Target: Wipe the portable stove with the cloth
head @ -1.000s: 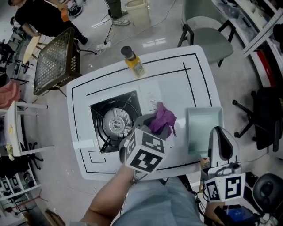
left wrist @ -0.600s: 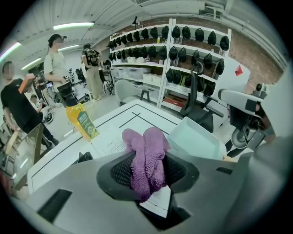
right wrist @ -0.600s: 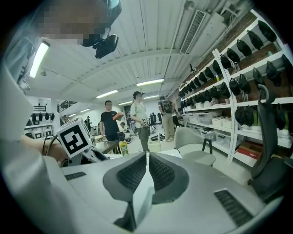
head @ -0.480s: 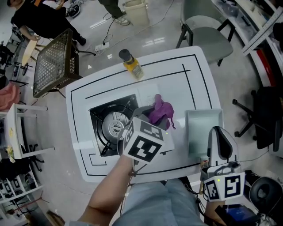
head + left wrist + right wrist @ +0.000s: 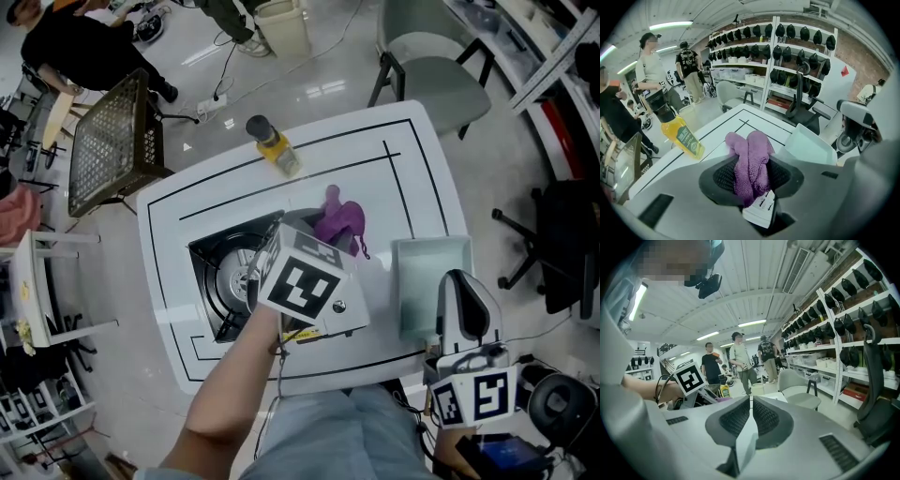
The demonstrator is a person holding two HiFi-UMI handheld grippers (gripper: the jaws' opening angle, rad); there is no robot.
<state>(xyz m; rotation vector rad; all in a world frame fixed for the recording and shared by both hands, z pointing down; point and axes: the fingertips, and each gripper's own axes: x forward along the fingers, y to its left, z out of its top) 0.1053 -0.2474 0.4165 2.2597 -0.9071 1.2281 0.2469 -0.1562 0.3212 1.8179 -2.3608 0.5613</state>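
The portable stove (image 5: 223, 272) lies at the table's left, a white body with a black burner well. My left gripper (image 5: 326, 242) hovers over the stove's right white part, angled steeply down, shut on a purple cloth (image 5: 341, 223). In the left gripper view the cloth (image 5: 749, 161) bulges out between the pads of this gripper (image 5: 751, 177) and its folds stick out past the tips. Whether the cloth touches the surface I cannot tell. My right gripper (image 5: 463, 298) stays at the table's near right edge, beside the tray; its jaws (image 5: 750, 414) are shut on nothing.
A bottle of yellow oil (image 5: 272, 142) (image 5: 680, 132) stands at the table's far side. A pale green tray (image 5: 429, 281) (image 5: 808, 146) lies at the right. A wire crate (image 5: 111, 141), a grey chair (image 5: 427, 66) and people stand around the table.
My left gripper has carried the cloth away from me, toward the table's far side. The right gripper has stayed where it was.
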